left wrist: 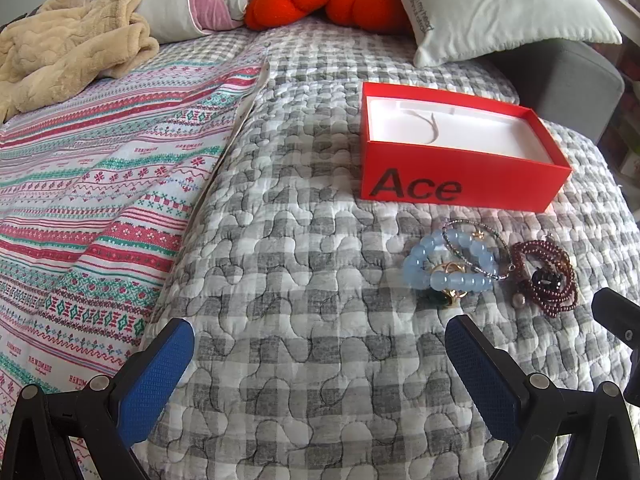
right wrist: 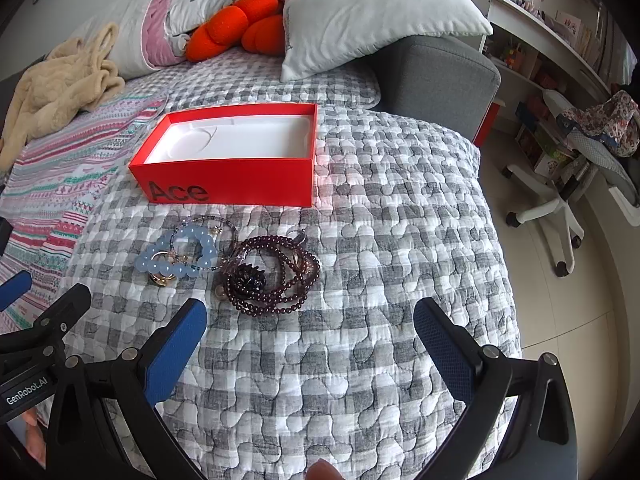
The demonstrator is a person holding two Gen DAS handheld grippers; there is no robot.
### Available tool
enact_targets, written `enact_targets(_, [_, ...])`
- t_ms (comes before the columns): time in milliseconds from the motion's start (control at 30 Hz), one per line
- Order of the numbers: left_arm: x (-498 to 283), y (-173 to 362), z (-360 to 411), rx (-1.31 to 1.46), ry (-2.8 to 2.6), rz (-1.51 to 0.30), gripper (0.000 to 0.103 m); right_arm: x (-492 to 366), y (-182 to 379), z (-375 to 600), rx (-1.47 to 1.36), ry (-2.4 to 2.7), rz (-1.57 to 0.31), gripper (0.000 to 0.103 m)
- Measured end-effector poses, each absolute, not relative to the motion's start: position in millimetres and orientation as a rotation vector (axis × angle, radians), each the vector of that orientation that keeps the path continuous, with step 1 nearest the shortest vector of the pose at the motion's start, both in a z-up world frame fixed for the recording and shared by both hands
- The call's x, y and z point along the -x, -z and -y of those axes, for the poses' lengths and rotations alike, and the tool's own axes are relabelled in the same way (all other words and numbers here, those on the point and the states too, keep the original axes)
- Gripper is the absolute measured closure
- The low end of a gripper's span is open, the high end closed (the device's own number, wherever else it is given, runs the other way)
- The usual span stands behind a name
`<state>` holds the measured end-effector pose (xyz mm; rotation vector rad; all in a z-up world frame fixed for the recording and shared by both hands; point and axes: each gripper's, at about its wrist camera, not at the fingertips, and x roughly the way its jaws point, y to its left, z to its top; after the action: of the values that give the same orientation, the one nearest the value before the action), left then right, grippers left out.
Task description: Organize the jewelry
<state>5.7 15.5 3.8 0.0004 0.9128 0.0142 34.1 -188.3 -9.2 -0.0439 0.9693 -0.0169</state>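
Both grippers, left gripper (left wrist: 320,360) and right gripper (right wrist: 310,336), are waiting with jaws spread wide, because the jewelry pile (right wrist: 228,264) is lying beside the open red box (right wrist: 224,160), ready for grabbing.

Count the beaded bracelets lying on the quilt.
2 clearly: light blue bracelet in front of the red box, dark red strand to its right. Thinner pieces tangle between; more may hide.

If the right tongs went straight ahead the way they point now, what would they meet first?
Probably the dark red bead necklace, coiled on the quilt just ahead of the open right tongs; the red box lies beyond. Depth is uncertain.
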Motion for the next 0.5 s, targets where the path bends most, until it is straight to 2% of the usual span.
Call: enact_targets(500, [-12.5, -1.5, -17.3, -0.017, 0.028, -0.916, 0.000, -43.4, 9.1, 196.2, 0.033, 0.003, -0.975, 0.000])
